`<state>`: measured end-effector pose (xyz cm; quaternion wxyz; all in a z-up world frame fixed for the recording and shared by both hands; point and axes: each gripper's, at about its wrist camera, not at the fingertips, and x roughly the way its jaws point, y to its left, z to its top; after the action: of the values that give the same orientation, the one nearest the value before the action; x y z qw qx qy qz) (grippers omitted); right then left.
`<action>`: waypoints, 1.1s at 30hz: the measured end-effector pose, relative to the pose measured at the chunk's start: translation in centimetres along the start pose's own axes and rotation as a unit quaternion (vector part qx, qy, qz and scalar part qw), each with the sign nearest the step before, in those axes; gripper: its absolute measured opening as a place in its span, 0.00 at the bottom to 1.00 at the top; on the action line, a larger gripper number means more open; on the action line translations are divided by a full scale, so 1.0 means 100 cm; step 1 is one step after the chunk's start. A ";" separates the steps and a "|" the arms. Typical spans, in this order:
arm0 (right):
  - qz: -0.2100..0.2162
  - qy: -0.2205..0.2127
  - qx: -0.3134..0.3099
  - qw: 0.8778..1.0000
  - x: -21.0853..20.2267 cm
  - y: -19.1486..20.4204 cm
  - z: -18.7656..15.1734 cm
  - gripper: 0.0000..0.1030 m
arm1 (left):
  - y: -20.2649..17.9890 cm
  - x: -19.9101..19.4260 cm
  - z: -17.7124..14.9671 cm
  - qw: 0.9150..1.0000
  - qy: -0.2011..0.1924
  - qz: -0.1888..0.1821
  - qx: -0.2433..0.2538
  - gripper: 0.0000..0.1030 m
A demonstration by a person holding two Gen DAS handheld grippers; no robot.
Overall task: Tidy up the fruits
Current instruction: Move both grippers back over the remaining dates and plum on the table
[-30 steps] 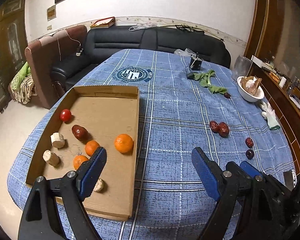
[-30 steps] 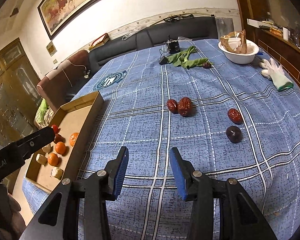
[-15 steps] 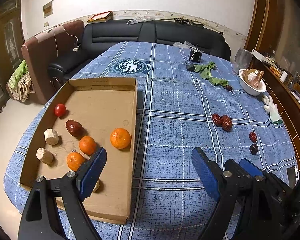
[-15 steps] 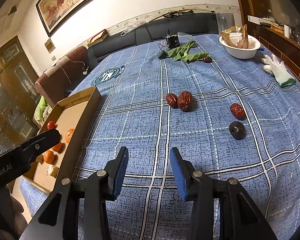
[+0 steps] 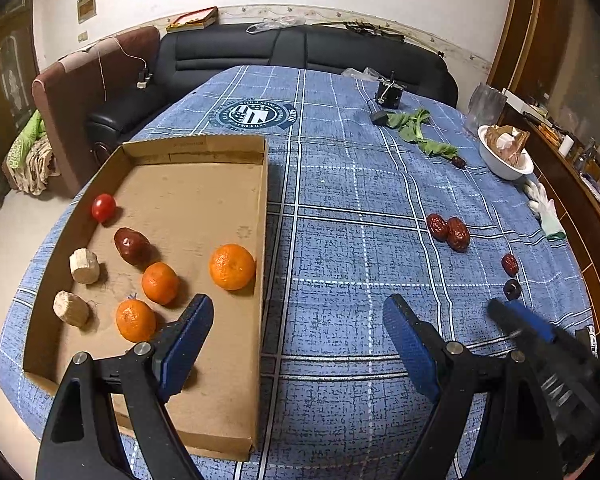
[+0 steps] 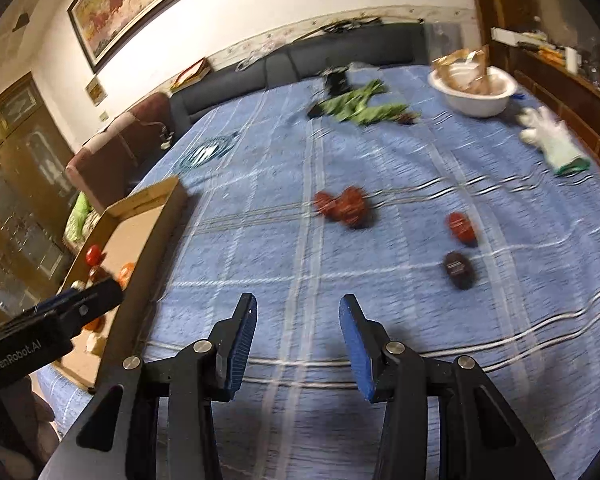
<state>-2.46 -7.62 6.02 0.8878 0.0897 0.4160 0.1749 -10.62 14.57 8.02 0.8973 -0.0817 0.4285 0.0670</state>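
Note:
A cardboard tray (image 5: 196, 148) on the blue checked tablecloth holds three oranges (image 5: 232, 266), a cherry tomato (image 5: 103, 207), a red date (image 5: 131, 245) and two pale chunks (image 5: 84, 266). Loose on the cloth to the right lie two touching red dates (image 5: 449, 230), a single red date (image 5: 509, 264) and a dark one (image 5: 512, 290). They also show, blurred, in the right wrist view: the pair (image 6: 344, 206), the red date (image 6: 461, 227), the dark one (image 6: 458, 270). My left gripper (image 5: 298, 330) is open and empty over the tray's right edge. My right gripper (image 6: 296, 328) is open and empty, short of the dates.
A white bowl (image 5: 504, 160), a white glove (image 5: 546, 210), green leaves (image 5: 418, 130) with another date and a small black device (image 5: 388, 94) lie at the table's far right. A black sofa (image 5: 300, 52) stands behind the table.
Both grippers have moved forward over the table, still open. The right wrist view has swung and is now blurred; the loose dates look closer in it.

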 end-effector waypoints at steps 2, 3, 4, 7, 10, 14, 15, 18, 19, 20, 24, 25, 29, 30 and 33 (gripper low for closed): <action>-0.018 -0.008 0.010 1.000 -0.009 -0.019 0.004 0.46 | 0.001 0.003 0.000 1.000 0.002 -0.005 -0.003 0.84; -0.034 -0.011 0.019 0.999 -0.014 -0.035 0.005 0.46 | 0.001 0.005 0.000 1.000 0.005 -0.008 -0.003 0.84; -0.044 -0.011 0.025 0.999 -0.018 -0.043 0.005 0.46 | 0.001 0.007 0.001 1.000 0.007 -0.011 -0.003 0.84; -0.088 -0.008 0.042 0.995 -0.028 -0.080 0.003 0.46 | -0.006 0.014 0.000 1.000 0.015 -0.019 0.004 0.84; -0.119 -0.002 0.052 0.992 -0.034 -0.105 -0.001 0.46 | -0.016 0.021 0.000 0.999 0.026 -0.034 0.009 0.84; -0.119 0.007 0.057 0.991 -0.034 -0.121 -0.002 0.46 | -0.028 0.028 0.000 0.997 0.038 -0.058 0.015 0.84; -0.113 0.010 0.056 0.992 -0.033 -0.120 -0.001 0.46 | -0.031 0.029 -0.001 0.997 0.039 -0.060 0.019 0.84; -0.087 0.024 0.046 0.995 -0.022 -0.113 0.004 0.45 | -0.038 0.028 -0.001 0.997 0.037 -0.060 0.028 0.84; -0.078 0.029 0.040 0.996 -0.016 -0.108 0.006 0.45 | -0.039 0.028 -0.001 0.997 0.034 -0.061 0.030 0.84; -0.071 0.035 0.031 0.996 -0.010 -0.103 0.009 0.45 | -0.041 0.027 -0.001 0.997 0.032 -0.063 0.032 0.84; -0.066 0.045 -0.003 0.997 0.009 -0.086 0.014 0.45 | -0.043 0.028 0.001 0.997 0.031 -0.067 0.038 0.84; -0.066 0.047 -0.009 0.997 0.013 -0.083 0.014 0.45 | -0.044 0.028 0.001 0.997 0.031 -0.065 0.039 0.84; -0.071 0.052 -0.028 0.996 0.027 -0.076 0.019 0.45 | -0.049 0.033 0.006 0.996 0.038 -0.067 0.045 0.81; -0.071 0.053 -0.030 0.996 0.029 -0.076 0.020 0.45 | -0.052 0.035 0.008 0.996 0.040 -0.067 0.048 0.80; -0.071 0.054 -0.039 0.995 0.036 -0.075 0.022 0.44 | -0.064 0.040 0.019 0.994 0.042 -0.083 0.056 0.72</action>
<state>3.18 -13.13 2.61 0.8769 0.0158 0.4617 0.1326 -5.46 8.93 6.70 0.8843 -0.0690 0.4604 -0.0352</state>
